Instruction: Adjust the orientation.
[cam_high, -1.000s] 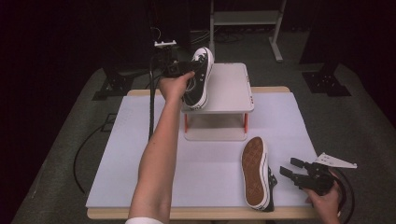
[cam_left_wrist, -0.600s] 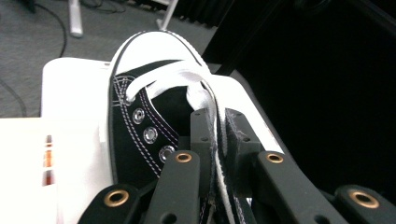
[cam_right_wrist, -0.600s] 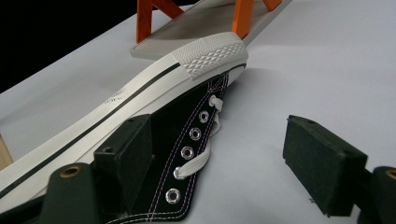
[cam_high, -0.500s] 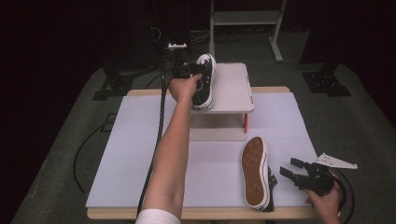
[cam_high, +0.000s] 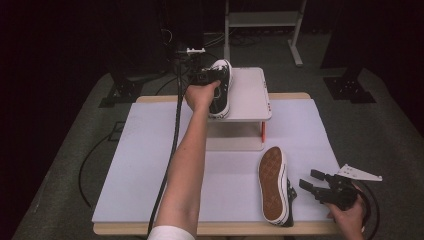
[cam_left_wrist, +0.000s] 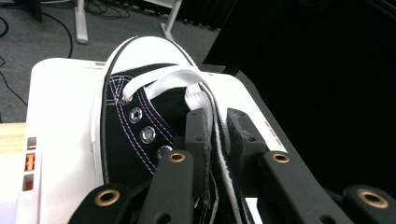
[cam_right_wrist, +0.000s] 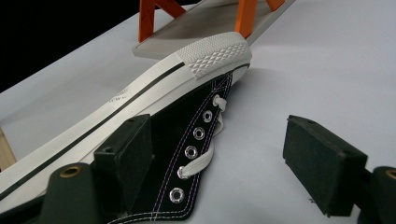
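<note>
Dark room, grey carpet floor, black stands and cables at the top of the high view. A wooden table (cam_high: 150, 99) sits mid-frame, covered by a white mat (cam_high: 145, 165). Upper centre of the mat: small white riser shelf (cam_high: 250, 95) on orange legs.

Left gripper (cam_high: 209, 76) is at the upper centre of the high view, arm stretched forward from the bottom edge, black cable trailing along the forearm. Its jaws are clamped on the upright black sneaker (cam_high: 221, 90), pinching the shoe's collar and lace edge; the left gripper view shows the two pads pressed close with canvas and a white lace between them. That sneaker (cam_left_wrist: 140, 107) stands on the left part of the riser shelf (cam_left_wrist: 56, 102), white toe cap pointing away from the person, sole down.

Second sneaker (cam_high: 274, 182) lies on its side on the mat, lower right of centre in the high view, brown sole facing up and left, toe toward the shelf.

Right gripper (cam_high: 314, 183) is at the lower right corner, just beside that second sneaker's heel, jaws spread wide, gripping nothing. In the right gripper view one pad is close against the second sneaker (cam_right_wrist: 177, 140) canvas; touching or not, cannot tell. The other pad hangs well apart over bare mat (cam_right_wrist: 327, 70).
</note>
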